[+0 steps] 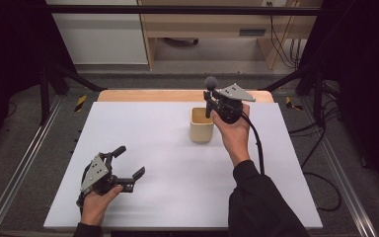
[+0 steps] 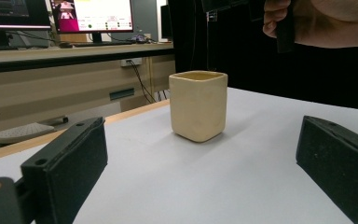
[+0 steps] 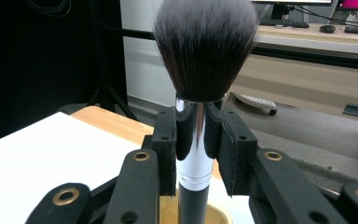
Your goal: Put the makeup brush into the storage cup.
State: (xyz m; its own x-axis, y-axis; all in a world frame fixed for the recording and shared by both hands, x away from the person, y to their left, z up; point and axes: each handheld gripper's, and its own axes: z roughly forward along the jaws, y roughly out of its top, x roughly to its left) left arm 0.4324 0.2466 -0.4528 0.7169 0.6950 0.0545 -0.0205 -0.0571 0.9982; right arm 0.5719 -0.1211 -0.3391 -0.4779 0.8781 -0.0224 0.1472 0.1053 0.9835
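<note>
A cream square cup [image 1: 202,125] stands upright on the white table [image 1: 177,168], a little beyond the middle. My right gripper [image 1: 211,102] hovers just over the cup's far right rim, shut on a makeup brush [image 1: 210,94] held upright with its dark bristles on top. In the right gripper view the pads clamp the brush's silver ferrule [image 3: 195,140], and its black handle reaches down into the cup [image 3: 216,217]. My left gripper [image 1: 129,162] rests at the near left, open and empty. The left gripper view looks toward the cup [image 2: 198,105] between its jaws.
The white table's wooden far edge [image 1: 143,95] lies behind the cup. Desks with monitors [image 2: 92,15] stand beyond the table. Metal rails [image 1: 24,163] run along both sides on the floor, with cables [image 1: 321,148] at the right.
</note>
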